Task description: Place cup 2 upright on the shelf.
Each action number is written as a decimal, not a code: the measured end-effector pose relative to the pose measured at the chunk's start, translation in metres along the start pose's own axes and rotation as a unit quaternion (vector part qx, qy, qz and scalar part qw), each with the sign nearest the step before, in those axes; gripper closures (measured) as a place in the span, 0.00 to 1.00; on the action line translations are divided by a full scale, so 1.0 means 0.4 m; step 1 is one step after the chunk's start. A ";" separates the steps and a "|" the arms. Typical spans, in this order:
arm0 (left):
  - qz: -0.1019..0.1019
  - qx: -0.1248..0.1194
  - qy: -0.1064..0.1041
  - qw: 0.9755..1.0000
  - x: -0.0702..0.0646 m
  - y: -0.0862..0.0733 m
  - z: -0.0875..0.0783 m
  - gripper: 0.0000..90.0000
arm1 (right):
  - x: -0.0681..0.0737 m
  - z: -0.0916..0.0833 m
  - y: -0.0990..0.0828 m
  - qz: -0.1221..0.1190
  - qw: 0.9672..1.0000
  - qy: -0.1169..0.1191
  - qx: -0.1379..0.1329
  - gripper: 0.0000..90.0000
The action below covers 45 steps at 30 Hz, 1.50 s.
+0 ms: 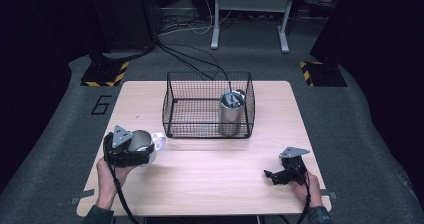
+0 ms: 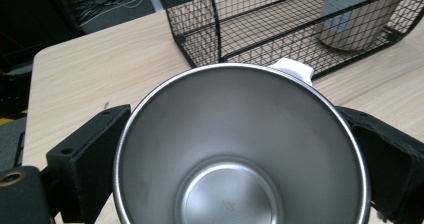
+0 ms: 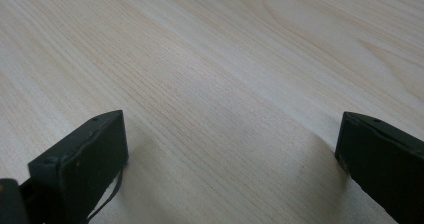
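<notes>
**Shiny Cup Held Near the Wire Basket**

Nearest, at the bottom of the high view: two hands, each holding a black two-jaw gripper over the light wooden table.

On the left side, the left gripper closed tight around a shiny round steel cup with a white handle part. In the left gripper view, the steel cup sitting between the two black jaws, one jaw pressed on each side, mouth wide open toward the camera, nothing inside. White handle part sticking out at the far rim, pointing toward the basket. Hard to tell if the cup rests on the table or hangs just above it.

On the right side, the right gripper low over the bare wood, near the front right of the table, well apart from the cup. In the right gripper view, jaws spread wide, nothing between them but wood grain.

Farther back, in the middle of the table, a black wire mesh basket shaped like a box, open on top. Inside it, at the right end, a tall silver metal can standing upright. Same basket and can just past the cup in the left gripper view.

Farthest away, grey floor, black cables and white stand legs.
</notes>
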<state>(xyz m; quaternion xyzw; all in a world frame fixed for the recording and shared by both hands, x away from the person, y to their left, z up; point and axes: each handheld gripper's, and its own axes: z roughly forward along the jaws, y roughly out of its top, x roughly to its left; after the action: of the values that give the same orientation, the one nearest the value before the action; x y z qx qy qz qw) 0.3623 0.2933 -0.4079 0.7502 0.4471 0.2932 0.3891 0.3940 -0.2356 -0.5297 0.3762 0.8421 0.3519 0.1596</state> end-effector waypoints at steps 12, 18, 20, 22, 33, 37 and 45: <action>0.021 -0.002 -0.022 1.000 -0.029 0.030 0.013 0.06 | 0.000 0.000 0.000 0.000 1.000 0.000 0.000 0.00; 0.030 -0.002 -0.034 0.999 -0.044 0.047 0.021 0.06 | 0.000 0.000 0.000 0.000 1.000 0.000 0.000 0.00; 0.034 -0.001 -0.040 0.999 -0.049 0.055 0.023 0.06 | 0.000 0.000 0.000 0.000 1.000 0.000 0.000 0.00; 0.038 -0.003 -0.045 0.998 -0.056 0.063 0.027 0.06 | 0.000 0.000 0.000 0.000 1.000 0.000 0.000 0.00; 0.051 -0.003 -0.065 0.997 -0.083 0.096 0.044 0.06 | 0.000 0.000 0.000 0.000 1.000 0.000 0.000 0.00; 0.055 -0.005 -0.070 0.996 -0.088 0.106 0.049 0.06 | 0.000 0.000 0.000 0.000 1.000 0.000 0.000 0.00; 0.061 -0.004 -0.080 0.995 -0.098 0.126 0.059 0.06 | 0.000 0.000 0.000 0.000 1.000 0.000 0.000 0.00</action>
<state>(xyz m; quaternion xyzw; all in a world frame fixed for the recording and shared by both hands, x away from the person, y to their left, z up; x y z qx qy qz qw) 0.3863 0.2354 -0.3814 0.7953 0.3666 0.2577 0.4082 0.3940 -0.2356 -0.5296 0.3763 0.8422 0.3518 0.1593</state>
